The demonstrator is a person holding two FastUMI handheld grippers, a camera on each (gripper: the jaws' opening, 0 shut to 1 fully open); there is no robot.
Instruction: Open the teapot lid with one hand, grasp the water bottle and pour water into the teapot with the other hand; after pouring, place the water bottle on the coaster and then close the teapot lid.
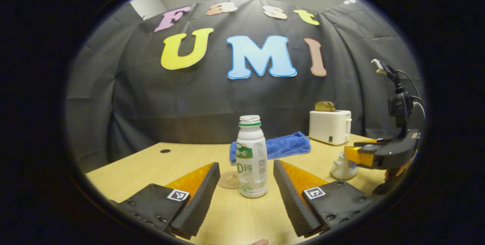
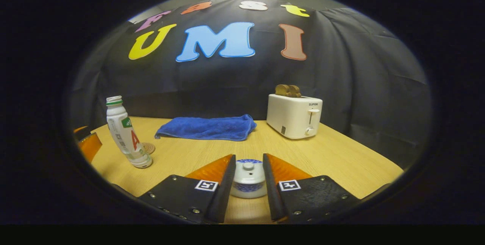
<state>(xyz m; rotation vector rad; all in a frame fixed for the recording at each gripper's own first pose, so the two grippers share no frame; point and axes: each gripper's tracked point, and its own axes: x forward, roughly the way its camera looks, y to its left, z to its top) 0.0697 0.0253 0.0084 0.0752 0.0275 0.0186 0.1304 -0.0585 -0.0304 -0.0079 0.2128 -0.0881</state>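
My left claw [image 1: 246,192] is level, spread wide, the white plastic water bottle [image 1: 251,158] upright between its fingers, untouched; round wooden coaster [image 1: 229,180] just behind. My right claw [image 2: 248,184] brackets the white-and-blue ceramic teapot lid [image 2: 248,174]; contact unclear.

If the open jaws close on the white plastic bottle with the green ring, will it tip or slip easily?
The tall, narrow white plastic bottle with the green ring stands on a small base, so a sideways push would probably tip it. Its neck looks uncapped, so tipping might spill. The smooth wall may slip or dent, though the ribbed fingers should help.
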